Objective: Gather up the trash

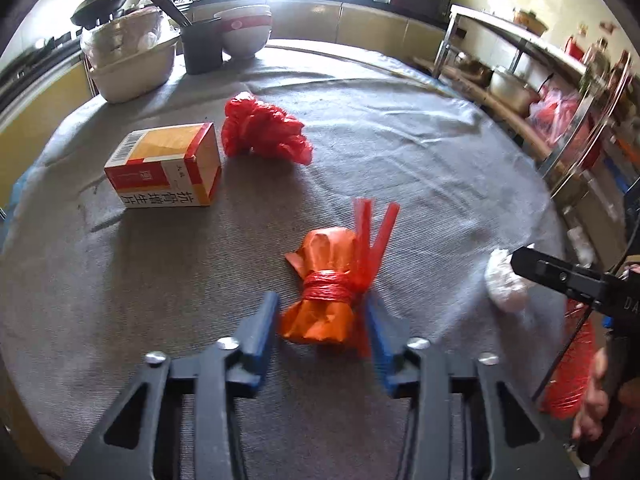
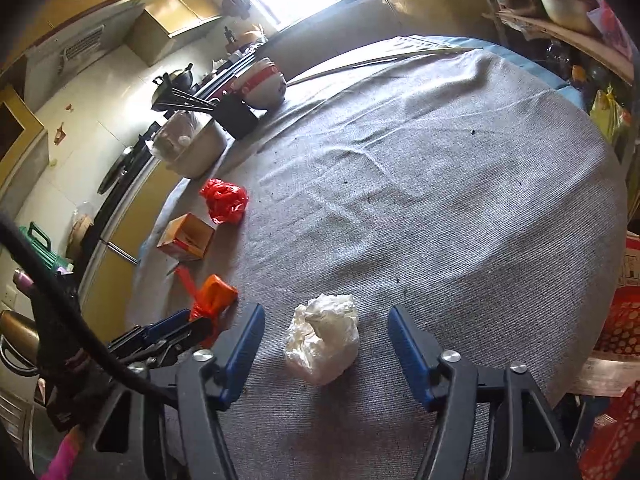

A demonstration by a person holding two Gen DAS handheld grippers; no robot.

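An orange paper bundle [image 1: 324, 272] tied with red string lies on the grey tablecloth [image 1: 400, 160], between the blue fingers of my left gripper [image 1: 320, 298]. The jaws stand close on both sides of it without a clear squeeze. My right gripper [image 2: 326, 309] is open around a crumpled white plastic wad [image 2: 324, 336], with a gap on each side. Farther left lie a crumpled red bag [image 1: 260, 128] and an orange and white box [image 1: 168, 164]. The right wrist view also shows the left gripper [image 2: 176, 322] at the orange bundle [image 2: 214, 298].
Stacked bowls [image 1: 244, 28], a black chopstick holder [image 1: 200, 44] and a cream basin [image 1: 128, 68] stand at the table's far left edge. A metal shelf rack [image 1: 540, 80] runs along the right. A red mesh container [image 2: 620, 320] sits beyond the near right edge.
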